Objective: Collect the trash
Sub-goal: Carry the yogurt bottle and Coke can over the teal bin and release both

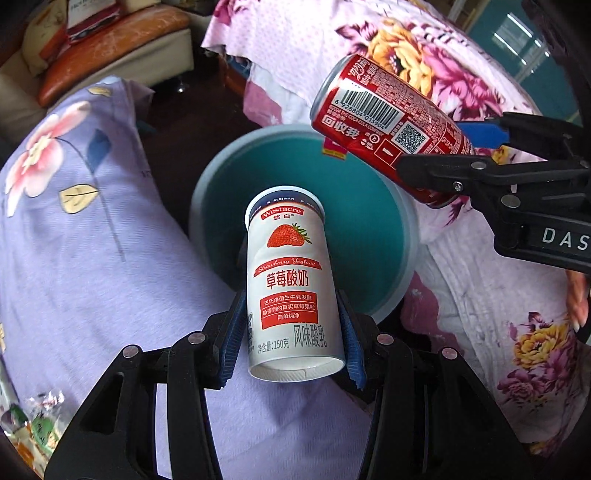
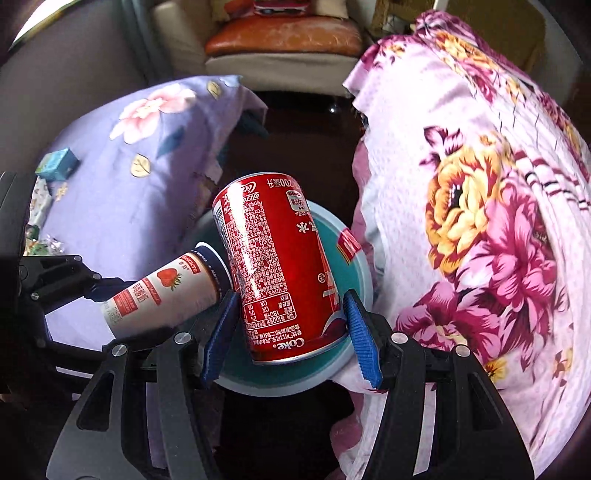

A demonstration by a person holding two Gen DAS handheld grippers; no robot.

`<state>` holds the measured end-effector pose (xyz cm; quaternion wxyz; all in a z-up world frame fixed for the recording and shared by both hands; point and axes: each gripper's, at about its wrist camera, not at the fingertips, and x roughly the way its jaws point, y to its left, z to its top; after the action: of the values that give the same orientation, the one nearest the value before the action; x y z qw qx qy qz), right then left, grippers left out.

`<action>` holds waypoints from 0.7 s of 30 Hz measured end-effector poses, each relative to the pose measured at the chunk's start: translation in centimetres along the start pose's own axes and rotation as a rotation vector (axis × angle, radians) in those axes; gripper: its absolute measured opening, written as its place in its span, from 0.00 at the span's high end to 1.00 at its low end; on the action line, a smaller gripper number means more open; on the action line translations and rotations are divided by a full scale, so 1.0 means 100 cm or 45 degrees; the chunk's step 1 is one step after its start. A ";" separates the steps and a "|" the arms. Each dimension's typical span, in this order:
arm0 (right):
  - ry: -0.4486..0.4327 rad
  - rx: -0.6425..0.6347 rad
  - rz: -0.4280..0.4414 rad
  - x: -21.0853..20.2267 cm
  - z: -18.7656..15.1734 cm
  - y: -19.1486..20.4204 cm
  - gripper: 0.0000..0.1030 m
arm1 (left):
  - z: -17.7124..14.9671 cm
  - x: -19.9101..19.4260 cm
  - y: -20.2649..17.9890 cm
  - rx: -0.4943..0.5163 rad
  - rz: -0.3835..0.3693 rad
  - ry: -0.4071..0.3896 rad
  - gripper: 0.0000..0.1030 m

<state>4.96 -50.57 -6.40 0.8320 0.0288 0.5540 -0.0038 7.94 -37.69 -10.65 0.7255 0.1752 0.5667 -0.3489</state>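
My left gripper (image 1: 291, 336) is shut on a white strawberry yoghurt cup (image 1: 290, 284), its blue pads pressed on both sides. The cup hangs over a round teal bin (image 1: 369, 236) with a pale rim, which stands on the dark floor. My right gripper (image 2: 291, 332) is shut on a red Coke can (image 2: 280, 273), held tilted above the same bin (image 2: 351, 295). In the left wrist view the can (image 1: 384, 122) and the right gripper (image 1: 465, 162) reach in from the upper right. In the right wrist view the yoghurt cup (image 2: 162, 295) comes in from the left.
A lilac flowered cloth (image 1: 92, 240) covers furniture left of the bin, with wrappers (image 1: 33, 424) and a small green box (image 2: 57, 166) on it. A pink flowered cloth (image 2: 480, 240) covers furniture on the right. An orange cushioned seat (image 2: 284, 33) stands behind.
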 end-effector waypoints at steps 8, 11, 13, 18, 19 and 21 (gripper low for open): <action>0.050 -0.002 -0.014 0.018 -0.003 -0.004 0.46 | 0.000 0.008 0.006 -0.018 -0.004 -0.017 0.41; 0.063 0.000 -0.027 0.023 -0.003 -0.005 0.46 | 0.000 -0.001 0.007 -0.009 0.027 -0.062 0.27; 0.075 0.002 -0.036 0.027 -0.005 -0.006 0.46 | 0.000 -0.010 0.009 -0.002 0.058 -0.091 0.22; 0.109 -0.006 -0.053 0.038 -0.005 -0.003 0.46 | -0.006 -0.023 0.020 -0.021 0.089 -0.134 0.13; 0.118 -0.010 -0.053 0.039 -0.006 -0.002 0.46 | -0.007 -0.026 0.023 -0.029 0.086 -0.134 0.13; 0.137 -0.011 -0.051 0.042 -0.006 0.000 0.46 | -0.011 -0.031 0.028 -0.048 0.085 -0.137 0.13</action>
<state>6.09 -50.46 -10.53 0.8010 0.0142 0.5983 -0.0165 8.82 -34.06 -8.45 0.7693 0.1614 0.5272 -0.3227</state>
